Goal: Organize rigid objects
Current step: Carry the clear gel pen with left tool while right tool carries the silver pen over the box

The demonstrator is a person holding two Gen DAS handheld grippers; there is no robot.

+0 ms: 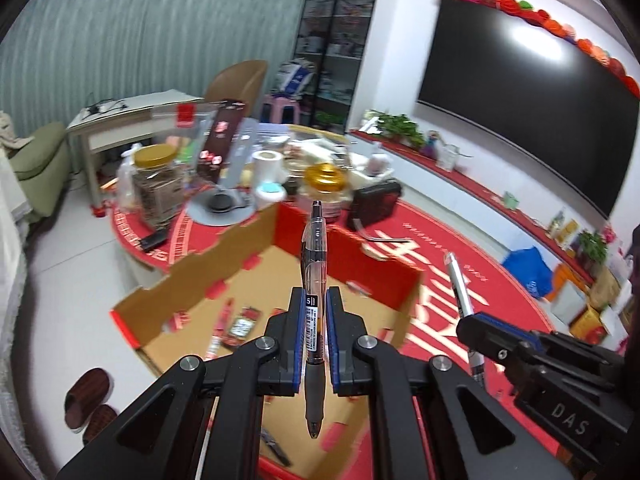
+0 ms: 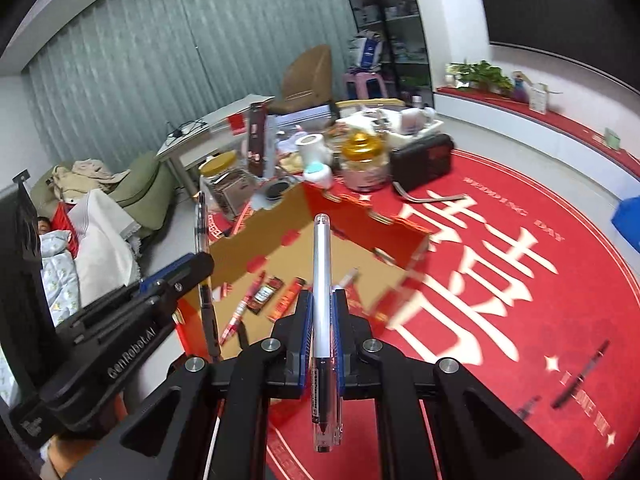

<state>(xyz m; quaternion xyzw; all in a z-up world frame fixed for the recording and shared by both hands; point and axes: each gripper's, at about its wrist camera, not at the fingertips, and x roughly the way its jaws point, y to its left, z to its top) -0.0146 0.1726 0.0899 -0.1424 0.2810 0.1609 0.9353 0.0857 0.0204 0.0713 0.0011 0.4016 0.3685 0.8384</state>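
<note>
Your left gripper (image 1: 313,328) is clamped on a clear-barrelled black gel pen with a dark rubber grip (image 1: 313,280), and your right gripper (image 2: 323,328) is clamped on a slim white pen with a clear cap (image 2: 322,280). Both pens stand lengthways between the blue pads, most of each barrel sticking out beyond the fingertips, over the near side of the open brown cardboard box with red outer walls (image 1: 160,292) that sits on the round red cloth-covered counter (image 1: 500,264).

The main risk is the grip itself. Each pen is a smooth round barrel pinched along its length, so it can swivel or slide out if you swing or roll your wrist quickly, and it would land on the counter or the floor rather than in the box. The frames are blurred, which suggests you are moving fast; slow down over the box.

The two grippers are near each other, so the white pen's tip could knock the left gripper as you converge.

Release low. Dropped from height, a pen may bounce off the red-wrapped packets and pens (image 2: 264,296) already on the box floor, or roll through the cut-outs in the wall. A black pen (image 2: 580,372) lies near the counter's right edge, not yet collected.
</note>
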